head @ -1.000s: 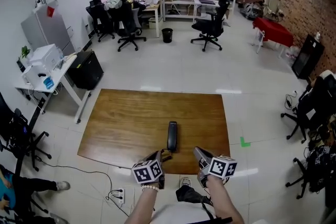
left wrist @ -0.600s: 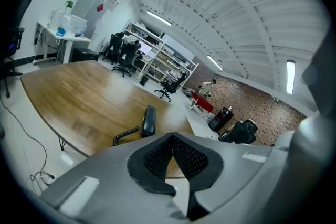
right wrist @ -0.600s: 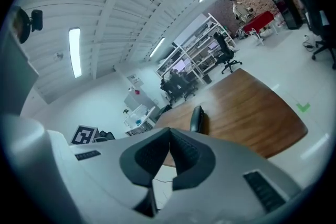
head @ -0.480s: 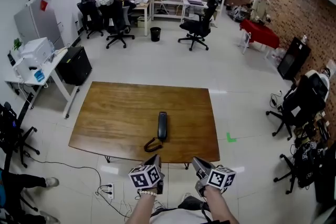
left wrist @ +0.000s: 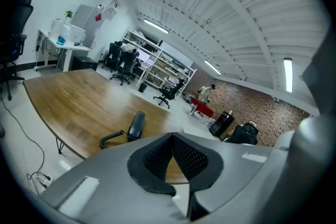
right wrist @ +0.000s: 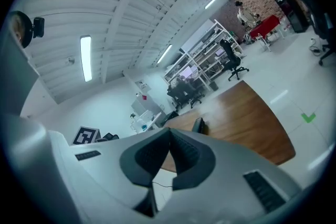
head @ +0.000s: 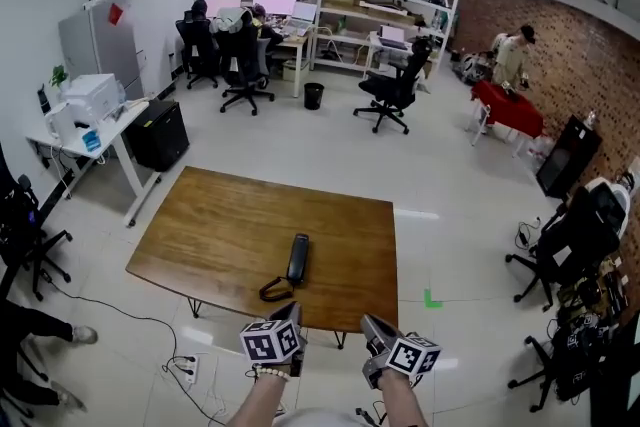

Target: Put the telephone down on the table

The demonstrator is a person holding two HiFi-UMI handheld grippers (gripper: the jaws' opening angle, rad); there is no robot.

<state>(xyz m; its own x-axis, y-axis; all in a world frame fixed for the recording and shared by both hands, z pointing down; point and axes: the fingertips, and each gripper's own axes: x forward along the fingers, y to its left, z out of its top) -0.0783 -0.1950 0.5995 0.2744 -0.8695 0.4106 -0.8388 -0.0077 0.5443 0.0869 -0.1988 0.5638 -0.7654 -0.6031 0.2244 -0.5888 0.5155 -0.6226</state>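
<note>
A black telephone handset [head: 297, 258] lies flat on the wooden table [head: 225, 225], its coiled cord [head: 273, 291] curling toward the near edge. The handset [left wrist: 136, 125] also shows in the left gripper view, and the handset [right wrist: 198, 125] peeks over the jaws in the right gripper view. My left gripper [head: 290, 313] hangs shut and empty just short of the table's near edge. My right gripper [head: 372, 325] is beside it, pads together, holding nothing. Both are apart from the phone.
Office chairs [head: 393, 93] and desks with monitors [head: 268, 3] stand at the back. A white side table with a printer [head: 88, 101] is at the left. A person [head: 512, 58] stands by a red table [head: 508, 108] at the right. A power strip [head: 186, 370] lies on the floor.
Both grippers have drawn back from the table toward me, and the view has pulled away. The telephone stays where it lay on the table.
</note>
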